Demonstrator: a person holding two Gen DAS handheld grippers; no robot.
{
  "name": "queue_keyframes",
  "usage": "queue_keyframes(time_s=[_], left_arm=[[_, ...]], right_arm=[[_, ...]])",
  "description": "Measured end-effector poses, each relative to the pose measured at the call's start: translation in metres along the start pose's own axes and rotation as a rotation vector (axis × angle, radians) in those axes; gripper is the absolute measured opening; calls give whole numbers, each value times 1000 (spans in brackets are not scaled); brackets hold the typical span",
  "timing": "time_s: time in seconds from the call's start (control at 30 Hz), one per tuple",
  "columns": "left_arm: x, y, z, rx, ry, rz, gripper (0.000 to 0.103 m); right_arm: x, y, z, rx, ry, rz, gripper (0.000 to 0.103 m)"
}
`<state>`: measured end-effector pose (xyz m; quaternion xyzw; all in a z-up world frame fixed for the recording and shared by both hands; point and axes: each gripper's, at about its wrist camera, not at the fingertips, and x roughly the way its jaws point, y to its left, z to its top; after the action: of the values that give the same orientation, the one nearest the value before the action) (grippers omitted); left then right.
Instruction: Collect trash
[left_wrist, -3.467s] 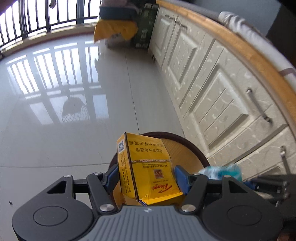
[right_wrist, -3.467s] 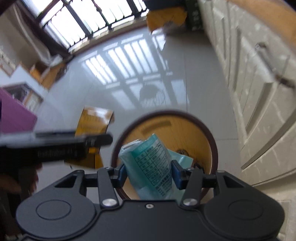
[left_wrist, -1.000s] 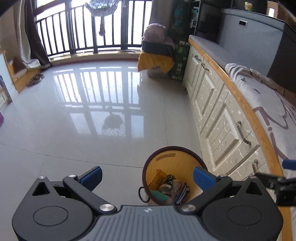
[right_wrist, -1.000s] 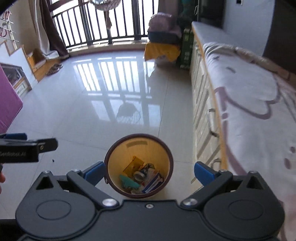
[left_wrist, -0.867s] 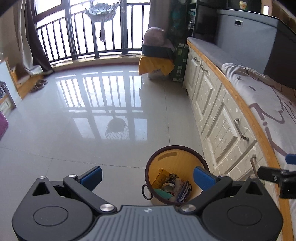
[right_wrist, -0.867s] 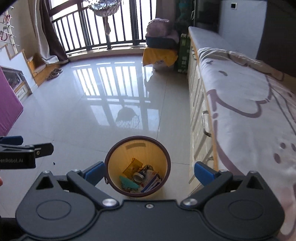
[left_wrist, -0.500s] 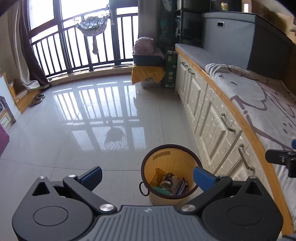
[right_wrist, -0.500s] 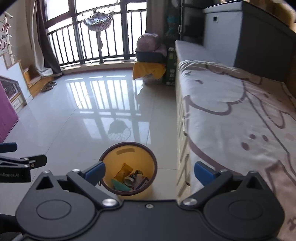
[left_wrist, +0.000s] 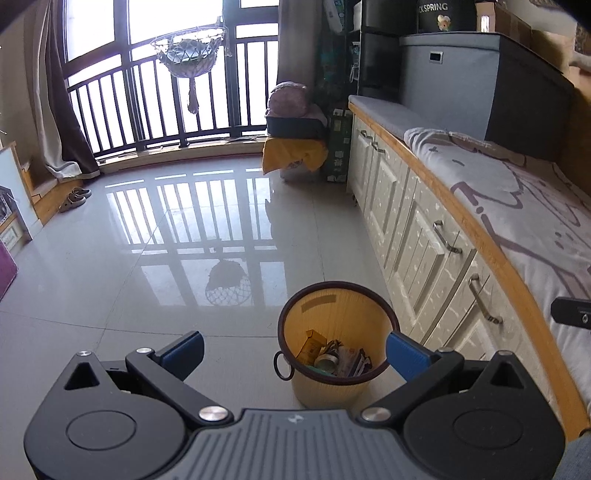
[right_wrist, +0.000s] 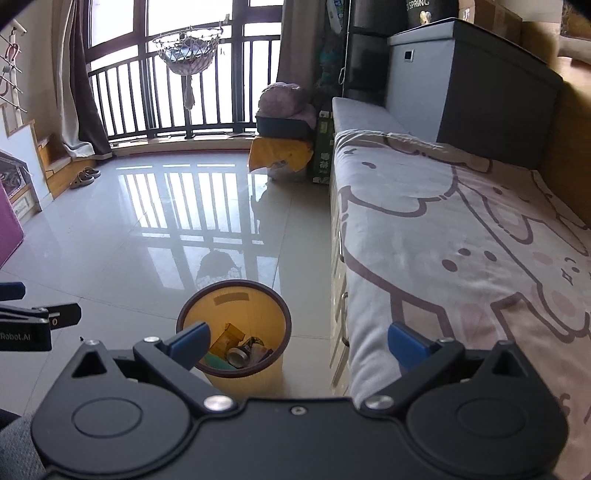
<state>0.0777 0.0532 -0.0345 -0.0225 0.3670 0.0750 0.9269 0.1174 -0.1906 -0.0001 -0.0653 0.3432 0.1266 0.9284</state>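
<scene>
Left wrist view looks down on a round yellow plastic bin with a dark brown rim (left_wrist: 314, 299), standing on the shiny grey tile floor (left_wrist: 155, 258) near the white cabinet drawers (left_wrist: 424, 236). Inside the bin lie a yellow cardboard box (left_wrist: 312, 345), a silver can (left_wrist: 327, 362) and some crumpled wrappers (left_wrist: 352, 363). The left gripper (left_wrist: 293, 349) has its blue fingers (left_wrist: 184, 350) spread wide and holds nothing. The bin sits below, between them but nearer the right one. In the right wrist view the right gripper (right_wrist: 299, 341) is wide apart and empty too. The bin (right_wrist: 273, 295) shows by its left finger, beside a bed with a pink cartoon blanket (right_wrist: 461, 240).
</scene>
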Motion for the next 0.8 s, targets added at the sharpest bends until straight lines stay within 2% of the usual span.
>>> queue_keyframes(time_s=[0.33,0.8], left_arm=[[2,-5,-7,23,2,2,103],[4,-6,-10,18,5,1,103]], right_arm=[[2,-6,-12,47,10,-20,103],[2,-2,-17,41,6,-32,103]])
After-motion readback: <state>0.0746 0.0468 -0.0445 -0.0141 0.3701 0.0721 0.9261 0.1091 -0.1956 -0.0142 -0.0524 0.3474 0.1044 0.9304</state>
